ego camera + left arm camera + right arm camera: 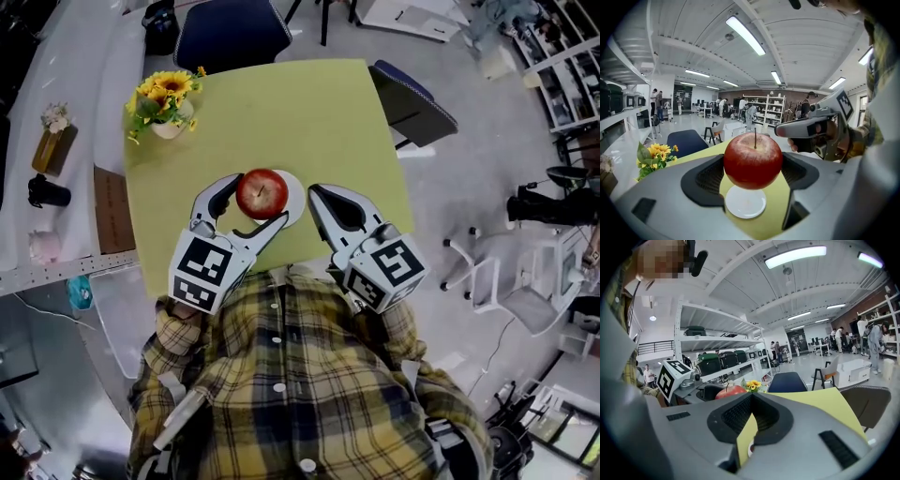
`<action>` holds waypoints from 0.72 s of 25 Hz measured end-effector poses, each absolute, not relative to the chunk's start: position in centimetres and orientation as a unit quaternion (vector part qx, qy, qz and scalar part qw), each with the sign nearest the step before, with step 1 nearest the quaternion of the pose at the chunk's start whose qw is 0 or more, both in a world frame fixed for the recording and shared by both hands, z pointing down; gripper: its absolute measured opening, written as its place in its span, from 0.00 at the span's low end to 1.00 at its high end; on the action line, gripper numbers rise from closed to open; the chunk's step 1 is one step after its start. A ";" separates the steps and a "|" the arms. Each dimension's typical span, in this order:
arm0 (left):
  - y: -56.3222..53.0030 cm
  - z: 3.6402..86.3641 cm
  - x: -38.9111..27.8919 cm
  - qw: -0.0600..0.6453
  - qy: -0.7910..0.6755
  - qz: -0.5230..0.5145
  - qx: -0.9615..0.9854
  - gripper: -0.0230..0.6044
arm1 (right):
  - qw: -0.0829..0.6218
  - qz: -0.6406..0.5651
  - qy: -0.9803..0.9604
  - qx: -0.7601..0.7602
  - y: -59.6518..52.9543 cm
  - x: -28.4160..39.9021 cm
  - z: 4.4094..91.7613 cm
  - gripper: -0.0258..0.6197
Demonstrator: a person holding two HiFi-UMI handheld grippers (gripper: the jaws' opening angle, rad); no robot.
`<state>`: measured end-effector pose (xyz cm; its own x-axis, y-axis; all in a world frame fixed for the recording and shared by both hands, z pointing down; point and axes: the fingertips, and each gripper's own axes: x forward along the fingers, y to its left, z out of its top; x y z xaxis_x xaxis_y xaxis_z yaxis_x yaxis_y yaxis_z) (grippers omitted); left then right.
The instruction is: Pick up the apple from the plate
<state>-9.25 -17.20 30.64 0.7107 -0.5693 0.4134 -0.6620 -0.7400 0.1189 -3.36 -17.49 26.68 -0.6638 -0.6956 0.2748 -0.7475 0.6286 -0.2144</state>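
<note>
Two grey hand-held grippers are recorded over a yellow-green square tabletop [309,112]. On the left gripper [260,199] [753,161], the jaws are clamped on either side of a round red apple with a dark stem [262,192] [753,161], held over a small round white plate [298,194] [745,207]; contact between the two cannot be told. On the right gripper [319,194] [750,399], the jaws are brought together, nothing between them, just beside the plate. One pot of yellow sunflowers [164,98] is placed at the far left corner.
</note>
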 end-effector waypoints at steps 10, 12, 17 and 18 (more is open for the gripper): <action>-17.9 30.0 -9.5 0.127 -0.341 0.174 0.915 0.66 | 0.093 0.150 -0.903 0.392 -17.9 -3.7 26.6 0.03; -17.9 30.0 -9.4 0.127 -0.342 0.174 0.915 0.66 | 0.096 0.149 -0.903 0.391 -17.9 -3.8 26.7 0.03; -17.9 30.2 -9.3 0.129 -0.340 0.174 0.915 0.66 | 0.104 0.150 -0.904 0.388 -18.1 -4.1 27.0 0.03; -17.9 30.2 -9.3 0.130 -0.340 0.174 0.915 0.66 | 0.104 0.149 -0.904 0.387 -18.2 -4.1 27.0 0.03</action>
<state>-9.31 -17.89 30.15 0.7077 -0.5779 0.4064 -0.6680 -0.7346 0.1186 -4.08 -18.16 27.01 -0.6784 -0.6687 0.3042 -0.7311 0.6555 -0.1892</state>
